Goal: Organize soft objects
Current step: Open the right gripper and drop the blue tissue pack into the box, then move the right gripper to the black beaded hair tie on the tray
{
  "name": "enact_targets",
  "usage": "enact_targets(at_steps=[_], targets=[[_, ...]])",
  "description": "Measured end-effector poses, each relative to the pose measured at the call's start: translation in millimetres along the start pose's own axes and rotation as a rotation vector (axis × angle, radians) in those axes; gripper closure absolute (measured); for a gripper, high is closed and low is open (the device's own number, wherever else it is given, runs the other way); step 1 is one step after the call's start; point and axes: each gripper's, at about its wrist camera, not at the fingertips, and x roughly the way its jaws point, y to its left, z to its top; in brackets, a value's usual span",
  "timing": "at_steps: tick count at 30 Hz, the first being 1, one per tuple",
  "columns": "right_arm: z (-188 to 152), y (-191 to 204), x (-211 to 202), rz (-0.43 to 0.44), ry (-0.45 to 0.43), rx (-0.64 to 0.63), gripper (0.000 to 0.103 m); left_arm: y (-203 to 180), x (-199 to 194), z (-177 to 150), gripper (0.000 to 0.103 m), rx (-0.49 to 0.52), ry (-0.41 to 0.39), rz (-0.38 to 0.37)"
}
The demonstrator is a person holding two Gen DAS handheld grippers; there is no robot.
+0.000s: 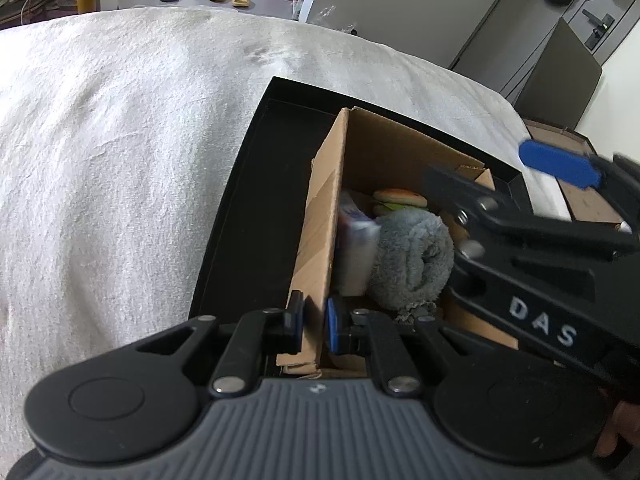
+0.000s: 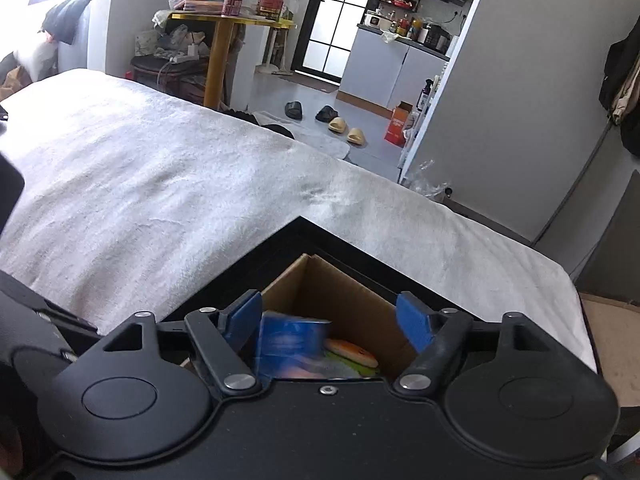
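Nearest: left gripper (image 1: 314, 326) is clamped on the near-left wall of the cardboard box (image 1: 320, 216), pinching the cardboard edge. Right gripper (image 2: 328, 320) hangs over the box w/ jaws apart, nothing pressed btwn them. In the box, near to far: rolled grey towel (image 1: 412, 260), blue-white packet (image 2: 292, 340) left of it, toy burger (image 1: 400, 199) behind. Towel looks light, plush, squashy; prob best pinched across the roll's middle. Box sits in a black tray (image 1: 240, 200) on the white bed cover (image 1: 120, 140).
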Motion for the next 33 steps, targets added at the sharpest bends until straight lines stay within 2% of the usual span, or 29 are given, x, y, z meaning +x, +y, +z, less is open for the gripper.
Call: enact_targets(at_steps=[7, 14, 16, 20, 21, 28, 33], targets=[[-14.8, -11.1, -8.4, -0.022, 0.027, 0.024, 0.028, -3.1, -2.7, -1.3, 0.092, 0.015, -0.009, 0.008], [-34.9, -25.1, -17.9, -0.047, 0.043, 0.073, 0.024, -10.0, -9.6, -2.5, 0.088, 0.044, -0.032, 0.058], [-41.0, -30.5, -21.4, -0.053, 0.043, 0.095, 0.024, -12.6, -12.9, -2.8, 0.084, 0.051, -0.043, 0.068], [-54.3, -44.4, -26.5, -0.065, 0.04, 0.139, 0.024, -20.1, -20.6, -2.0, 0.058, 0.079, -0.063, 0.103], [-57.0, -47.9, -27.1, -0.068, 0.04, 0.149, 0.024, -22.2, -21.8, -1.2, 0.055, 0.086, -0.066, 0.11], [-75.3, -75.9, -23.0, -0.079, 0.031, 0.236, 0.027, -38.3, -22.0, 7.0, 0.049, 0.121, -0.082, 0.18], [-87.7, -96.2, -16.1, -0.074, 0.027, 0.293, 0.033, -51.4, -15.4, 14.5, 0.044, 0.165, -0.086, 0.225]])
